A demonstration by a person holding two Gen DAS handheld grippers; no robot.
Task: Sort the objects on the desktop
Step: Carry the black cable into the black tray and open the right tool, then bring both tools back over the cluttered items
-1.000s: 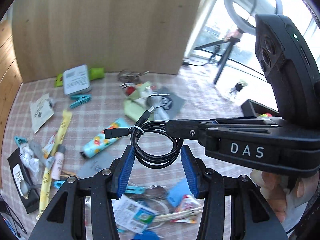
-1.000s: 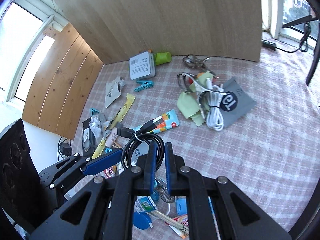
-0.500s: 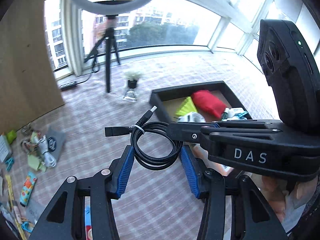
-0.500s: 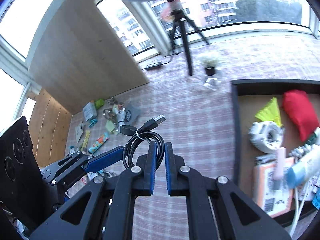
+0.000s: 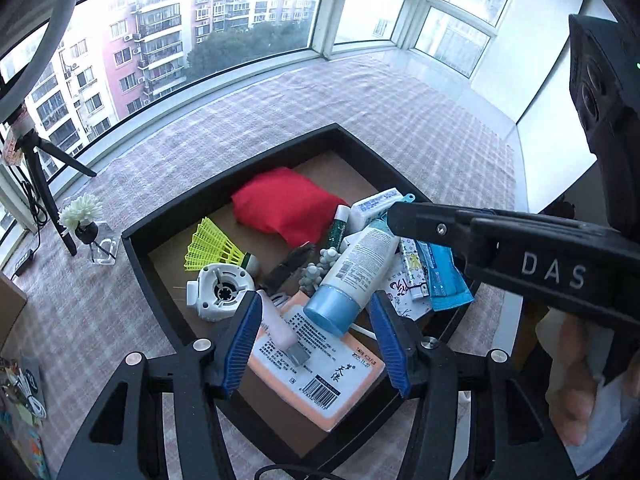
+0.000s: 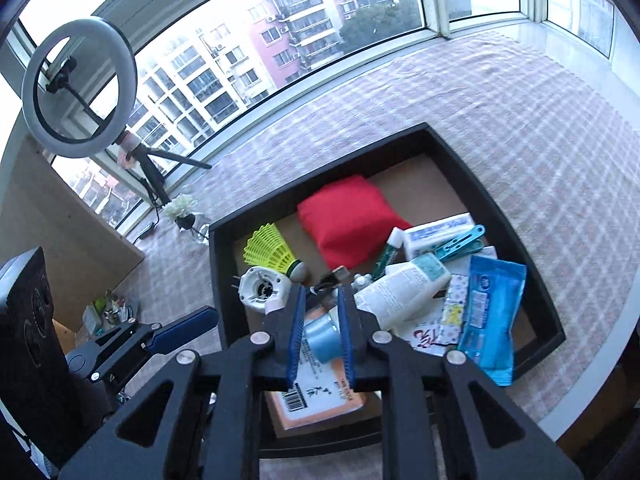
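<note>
Over the black tray [image 5: 136, 256], my left gripper [image 5: 316, 336] and right gripper [image 6: 320, 336] have just spread, empty; the black cable coil is gone, presumably dropped in.

Both tools [image 5: 316, 332] [image 6: 320, 330] just opening, empty

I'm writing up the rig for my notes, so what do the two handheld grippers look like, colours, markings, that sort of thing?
Both are matte black plastic frames with silver screws. The left gripper and right gripper each have two fingers faced with ribbed blue pads. The right gripper's side reads "DAS" in white, and its black camera housing shows a small green light. No cables or sleeves are visible.
</note>
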